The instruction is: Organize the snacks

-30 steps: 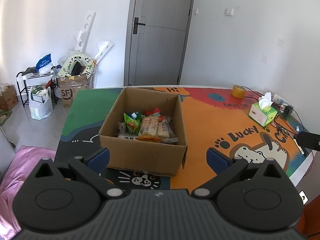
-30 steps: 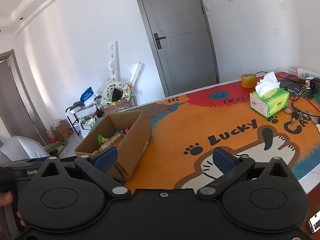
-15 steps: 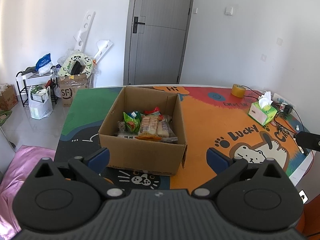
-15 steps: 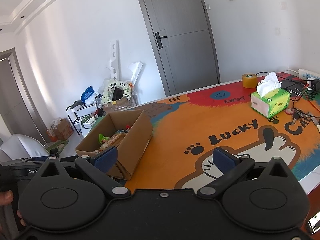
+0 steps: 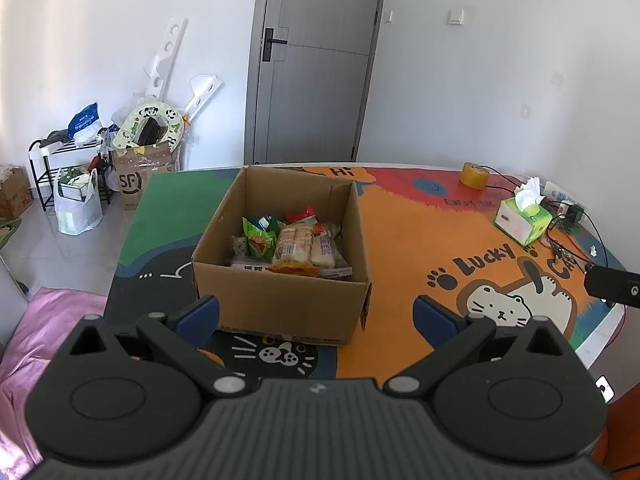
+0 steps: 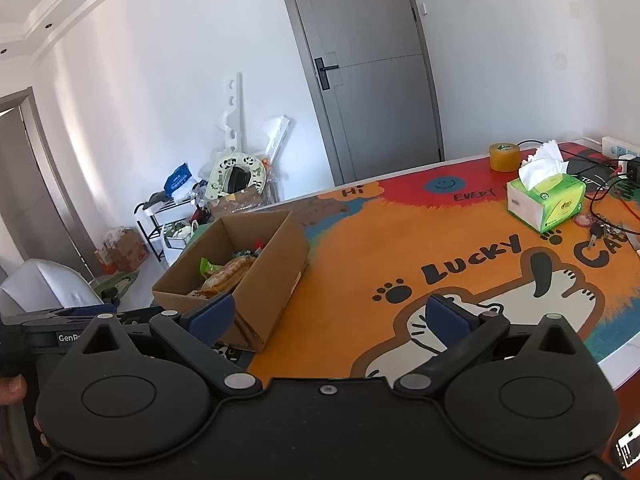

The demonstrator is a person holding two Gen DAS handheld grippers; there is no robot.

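Observation:
An open cardboard box (image 5: 280, 300) stands on the colourful cat-print table mat (image 5: 400, 240). Inside lie several snack packs: a green bag (image 5: 258, 240), a biscuit pack (image 5: 294, 246) and a red-topped packet (image 5: 306, 213). My left gripper (image 5: 316, 314) is open, held back from the box's near wall with nothing between its fingers. In the right wrist view the same box (image 6: 268, 280) sits to the left, snacks (image 6: 226, 274) showing over its rim. My right gripper (image 6: 328, 316) is open and empty above the mat's near edge, to the right of the box.
A green tissue box (image 5: 522, 224), a tape roll (image 5: 473, 175), keys and cables (image 6: 604, 228) lie at the table's right side. Left of the table are floor clutter, a rack (image 5: 68, 168) and a pink cloth (image 5: 32, 332). A hand (image 6: 12, 390) holds the left gripper's body.
Both grippers have lifted and drawn back slightly, so the box looks a little farther away. Neither gripper's jaws have moved.

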